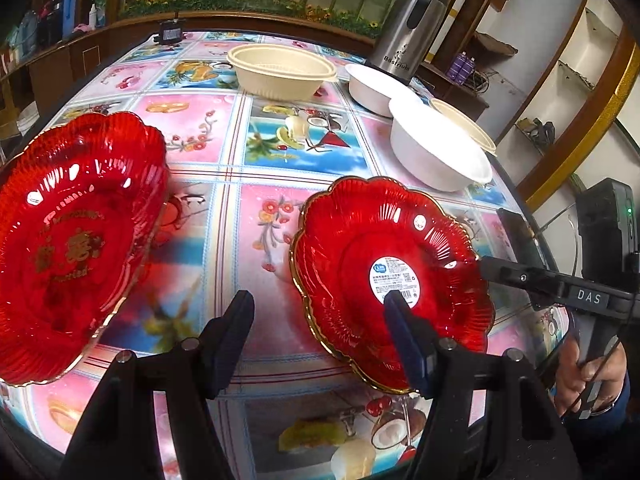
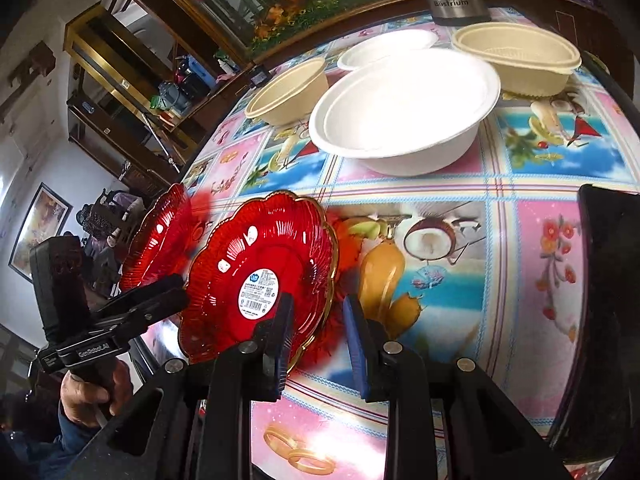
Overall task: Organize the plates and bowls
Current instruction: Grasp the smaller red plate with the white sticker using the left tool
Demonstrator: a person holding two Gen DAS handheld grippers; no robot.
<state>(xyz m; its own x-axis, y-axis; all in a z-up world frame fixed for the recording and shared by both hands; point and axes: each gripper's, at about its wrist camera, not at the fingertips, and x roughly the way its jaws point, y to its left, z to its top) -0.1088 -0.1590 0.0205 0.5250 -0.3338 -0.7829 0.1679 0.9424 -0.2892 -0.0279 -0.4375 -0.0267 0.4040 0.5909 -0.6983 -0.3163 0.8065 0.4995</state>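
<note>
Two red scalloped plates sit near the bench's front edge. The labelled red plate (image 1: pixel 392 276), with a gold rim and a white barcode sticker at its centre, lies toward the front right; the red plate with gold lettering (image 1: pixel 72 240) lies at the front left, and in the left wrist view it looks tilted, though what props it is not clear. Both look like translucent moulded plastic or glass — glossy, ribbed, stiff. My judgement is that they will be slippery at the ribs and liable to chip or crack if pinched hard or dropped, so the thin fluted rim is the place to take hold, with the pads square across it.

The left tongs (image 1: pixel 320 316) are released, the fingers spread wide, one finger over the labelled plate's sticker. The right tongs (image 2: pixel 316 320) are released too, the left finger over that plate's edge and the other beside it — straddling the rim, it seems, with nothing gripped.

Toward the back edge stand the bowls: a near white bowl (image 2: pixel 404 120), another white bowl (image 1: pixel 372 84) behind it, a round beige bowl (image 2: pixel 288 92) and a ribbed beige oval bowl (image 1: pixel 280 74). They look matte, pulp-like, light and easily dented, and should nest. A steel jug (image 1: pixel 408 24) stands at the back right corner.
</note>
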